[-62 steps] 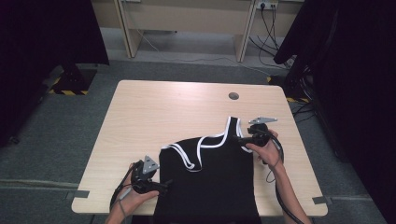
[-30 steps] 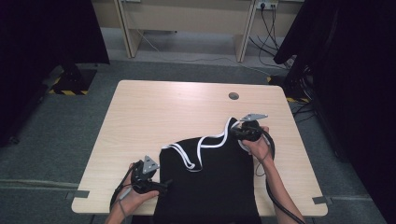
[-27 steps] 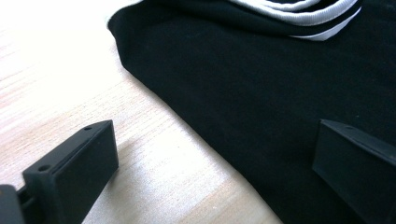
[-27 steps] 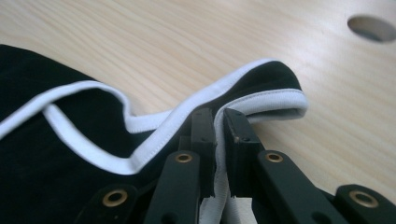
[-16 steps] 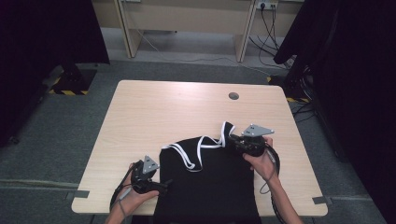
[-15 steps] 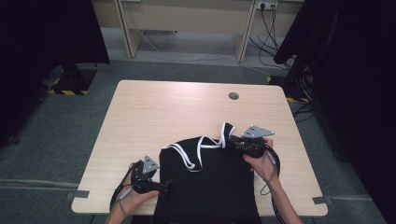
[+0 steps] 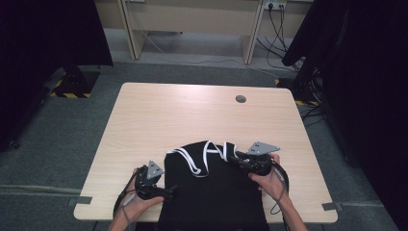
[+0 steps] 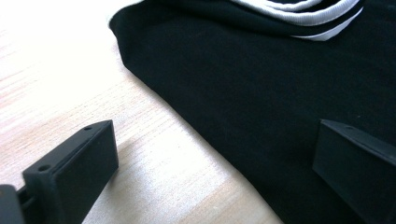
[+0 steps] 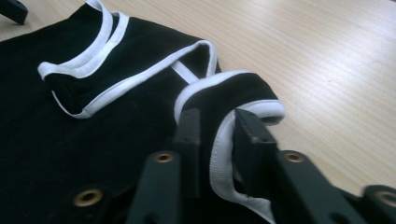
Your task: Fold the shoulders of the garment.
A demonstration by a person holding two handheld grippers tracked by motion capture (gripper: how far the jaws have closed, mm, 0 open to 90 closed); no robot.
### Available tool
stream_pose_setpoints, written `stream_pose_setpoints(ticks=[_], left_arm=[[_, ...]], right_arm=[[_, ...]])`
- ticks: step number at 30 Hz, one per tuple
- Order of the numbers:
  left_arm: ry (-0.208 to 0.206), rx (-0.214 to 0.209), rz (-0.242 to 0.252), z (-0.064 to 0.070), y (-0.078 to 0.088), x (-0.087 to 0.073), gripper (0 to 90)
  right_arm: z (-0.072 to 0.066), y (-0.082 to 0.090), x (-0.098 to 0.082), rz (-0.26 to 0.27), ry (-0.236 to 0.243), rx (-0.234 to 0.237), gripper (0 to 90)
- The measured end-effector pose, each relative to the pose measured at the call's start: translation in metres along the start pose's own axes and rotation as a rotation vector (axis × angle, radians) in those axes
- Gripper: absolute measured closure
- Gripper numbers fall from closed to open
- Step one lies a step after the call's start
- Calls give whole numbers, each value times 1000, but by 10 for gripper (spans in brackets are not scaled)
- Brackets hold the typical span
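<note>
A black sleeveless top [image 7: 211, 197] with white trim lies at the table's near edge. Its white-edged shoulder strap [image 9: 223, 140] is folded back onto the body. My right gripper [image 7: 233, 157] points left at the top's right shoulder. Its jaws have just been opening, and the strap [image 7: 219, 150] hangs loosely between the right gripper's [image 9: 215, 126] narrowly parted jaws. My left gripper [image 7: 169, 189] rests at the top's left edge, open. In the left gripper view, the left gripper [image 8: 215, 163] has one jaw over bare wood and the other over the black cloth [image 8: 261, 84].
The light wooden table [image 7: 192, 115] has a round cable hole [image 7: 240, 99] at the back right. Cables trail from both grippers off the near edge. Dark curtains and desk legs stand beyond the table.
The right gripper has carried the strap toward the near edge, folding it down onto the top. Its jaws have parted around the strap. The left gripper has stayed put.
</note>
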State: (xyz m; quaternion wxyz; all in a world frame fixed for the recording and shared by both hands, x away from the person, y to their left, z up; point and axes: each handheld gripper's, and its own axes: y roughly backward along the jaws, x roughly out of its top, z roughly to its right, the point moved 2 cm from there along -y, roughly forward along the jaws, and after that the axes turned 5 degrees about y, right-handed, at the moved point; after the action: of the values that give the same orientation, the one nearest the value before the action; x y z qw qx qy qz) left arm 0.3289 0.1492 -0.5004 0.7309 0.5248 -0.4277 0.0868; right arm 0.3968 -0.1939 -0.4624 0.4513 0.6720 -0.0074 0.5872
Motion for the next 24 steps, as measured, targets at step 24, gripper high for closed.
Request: stream_pose_setpoints(ticks=[24], left_arm=[[2,2,0,0,0,0,0]], right_arm=[[45,-52,16,-143,-154,83,642]])
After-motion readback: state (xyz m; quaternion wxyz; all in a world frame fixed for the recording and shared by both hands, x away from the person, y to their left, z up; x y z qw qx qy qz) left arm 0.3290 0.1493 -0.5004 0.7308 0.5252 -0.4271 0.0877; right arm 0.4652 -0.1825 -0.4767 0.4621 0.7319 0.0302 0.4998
